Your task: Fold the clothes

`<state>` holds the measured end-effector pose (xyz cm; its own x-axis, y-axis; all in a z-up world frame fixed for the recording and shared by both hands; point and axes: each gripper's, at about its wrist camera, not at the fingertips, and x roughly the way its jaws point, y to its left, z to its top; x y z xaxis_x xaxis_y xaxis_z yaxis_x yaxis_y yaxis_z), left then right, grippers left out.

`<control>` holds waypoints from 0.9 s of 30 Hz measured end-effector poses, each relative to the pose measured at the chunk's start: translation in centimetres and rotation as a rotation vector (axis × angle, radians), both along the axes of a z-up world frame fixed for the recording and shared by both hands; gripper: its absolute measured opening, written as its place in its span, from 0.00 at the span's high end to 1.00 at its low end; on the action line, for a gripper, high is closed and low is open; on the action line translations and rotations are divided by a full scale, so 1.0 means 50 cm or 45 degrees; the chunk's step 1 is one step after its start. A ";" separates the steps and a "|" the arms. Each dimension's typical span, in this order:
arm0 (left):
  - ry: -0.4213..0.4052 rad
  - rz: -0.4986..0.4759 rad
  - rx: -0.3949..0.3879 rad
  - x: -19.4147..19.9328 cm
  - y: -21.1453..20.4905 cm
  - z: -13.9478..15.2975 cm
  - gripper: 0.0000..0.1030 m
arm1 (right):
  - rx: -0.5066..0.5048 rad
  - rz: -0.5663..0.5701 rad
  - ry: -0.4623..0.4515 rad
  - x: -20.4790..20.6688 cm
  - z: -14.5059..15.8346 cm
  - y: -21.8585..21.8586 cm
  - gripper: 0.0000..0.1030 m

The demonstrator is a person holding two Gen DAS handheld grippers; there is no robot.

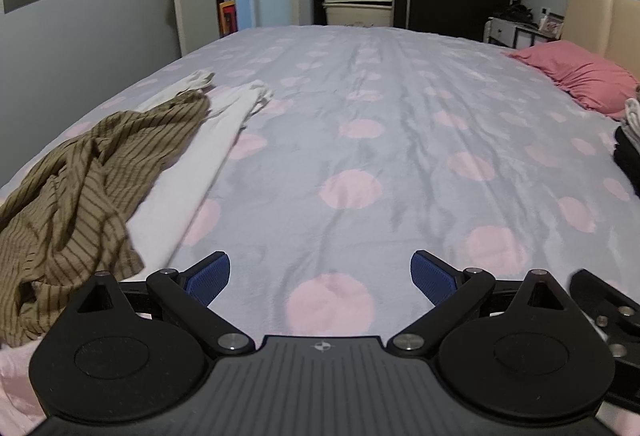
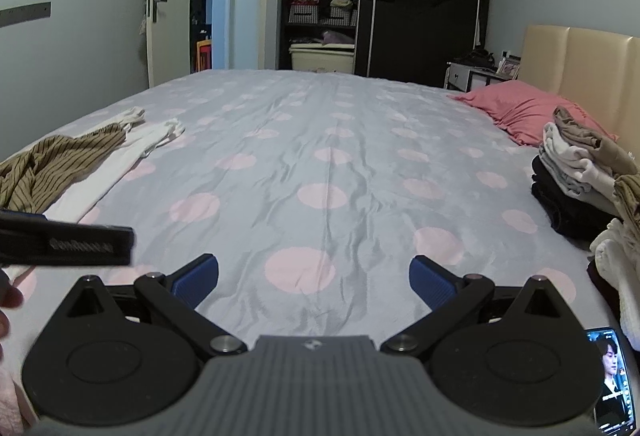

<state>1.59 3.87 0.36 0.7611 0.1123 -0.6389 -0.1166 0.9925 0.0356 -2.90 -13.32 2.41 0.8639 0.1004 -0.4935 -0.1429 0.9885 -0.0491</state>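
Note:
A crumpled olive striped garment point(image 1: 76, 188) lies at the bed's left edge, on top of a long white garment point(image 1: 192, 172). Both show smaller in the right wrist view, the striped garment point(image 2: 52, 164) and the white garment point(image 2: 120, 156) at far left. My left gripper point(image 1: 320, 276) hovers open over the dotted bedspread point(image 1: 360, 140), just right of the pile, nothing between its blue pads. My right gripper point(image 2: 314, 278) is open too, above bare bedspread point(image 2: 320, 164). A stack of folded clothes point(image 2: 580, 172) sits at the right, near the pillow.
A pink pillow point(image 2: 524, 112) lies by the beige headboard point(image 2: 580, 60). A phone point(image 2: 612, 384) with a lit screen rests at the near right. Beyond the bed are an open wardrobe point(image 2: 324, 8), a doorway point(image 2: 208, 16) and a nightstand point(image 2: 476, 72). The other gripper's black body point(image 2: 68, 244) crosses the left.

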 end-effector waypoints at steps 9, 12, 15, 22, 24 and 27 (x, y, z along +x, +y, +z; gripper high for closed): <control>0.061 0.194 0.094 0.036 0.163 -0.005 0.23 | 0.013 0.007 0.037 0.035 -0.009 0.009 0.00; 0.071 0.270 0.124 0.046 0.215 -0.014 0.23 | 0.021 0.010 0.061 0.049 -0.015 0.021 0.00; 0.084 0.311 0.125 0.058 0.248 -0.031 0.23 | 0.025 0.038 0.084 0.062 -0.024 0.040 0.00; 0.115 0.408 0.128 0.085 0.324 -0.069 0.24 | -0.031 0.104 0.111 0.078 -0.043 0.078 0.00; 0.124 0.435 0.129 0.093 0.345 -0.080 0.32 | -0.037 0.105 0.123 0.083 -0.049 0.080 0.00; 0.138 0.475 0.123 0.104 0.377 -0.096 0.56 | -0.034 0.090 0.136 0.091 -0.053 0.077 0.00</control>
<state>6.81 22.72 -4.43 0.5855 0.4315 -0.6863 -0.4586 0.8744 0.1586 1.64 -9.47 -0.23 0.7974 0.1448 -0.5859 -0.2180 0.9744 -0.0558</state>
